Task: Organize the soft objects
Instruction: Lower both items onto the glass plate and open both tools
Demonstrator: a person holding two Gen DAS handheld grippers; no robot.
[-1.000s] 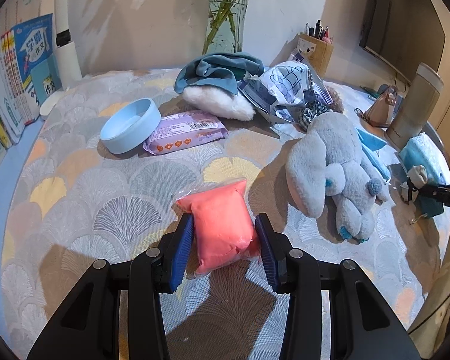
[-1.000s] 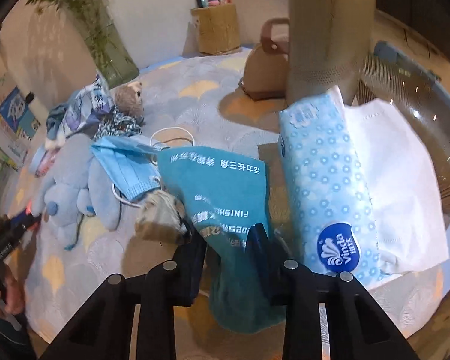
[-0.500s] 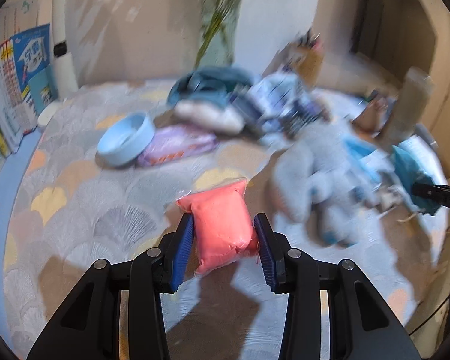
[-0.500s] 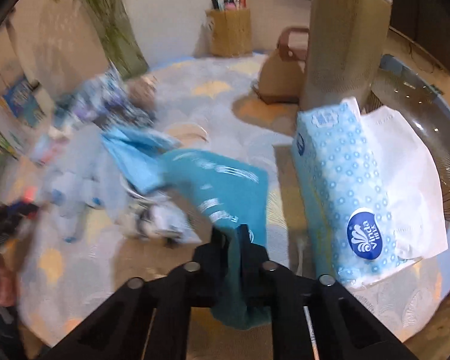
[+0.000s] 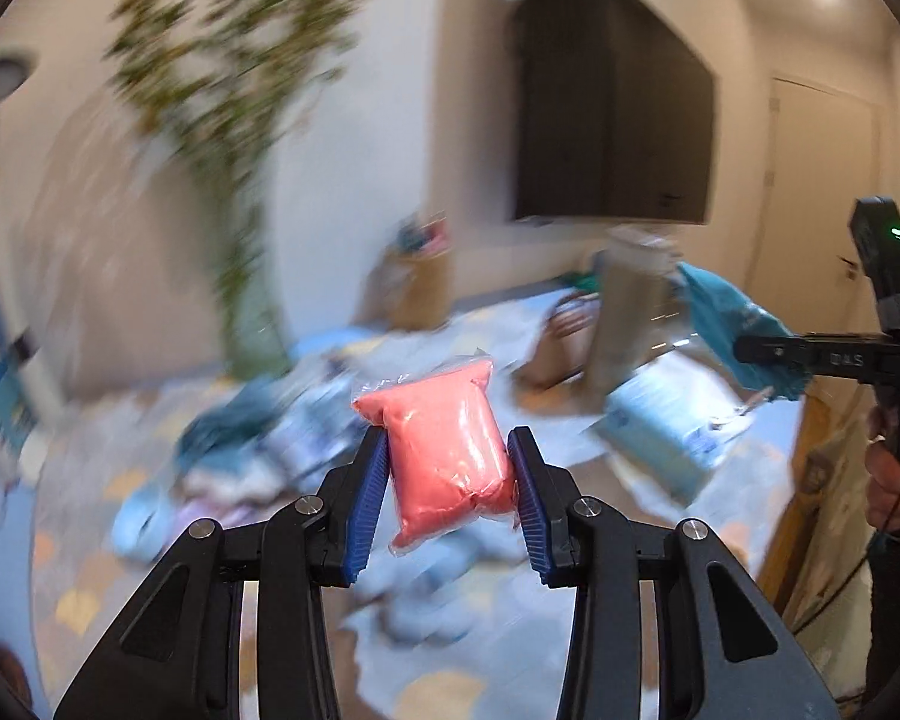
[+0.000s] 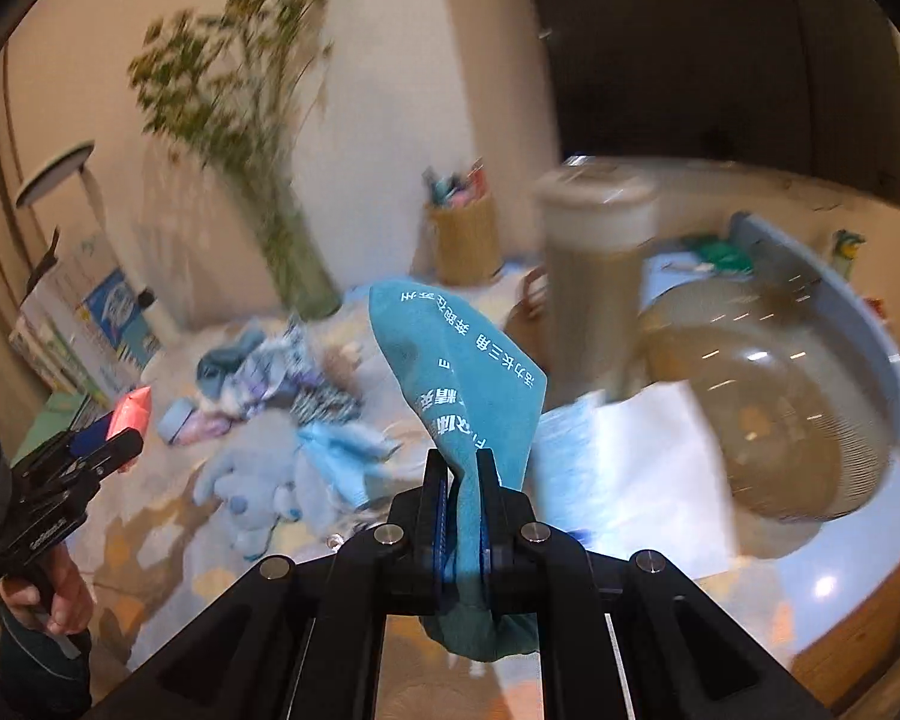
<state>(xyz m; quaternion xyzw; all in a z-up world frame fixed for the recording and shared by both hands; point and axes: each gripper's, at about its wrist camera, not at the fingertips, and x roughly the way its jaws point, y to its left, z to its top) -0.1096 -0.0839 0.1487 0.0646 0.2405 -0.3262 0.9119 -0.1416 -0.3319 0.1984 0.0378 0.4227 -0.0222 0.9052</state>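
While both tools hang high over the messy desk (image 6: 150,546), left gripper (image 5: 447,474) jaws squeezing pink bag (image 5: 444,450), right gripper (image 6: 463,483) jaws pinching teal cloth (image 6: 468,372).

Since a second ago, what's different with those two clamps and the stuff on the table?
Both grippers have lifted their loads off the table. The left gripper raised the pink pouch. The right gripper, open around the teal cloth a second ago, shut on it and lifted it. The plush toy stays on the table.
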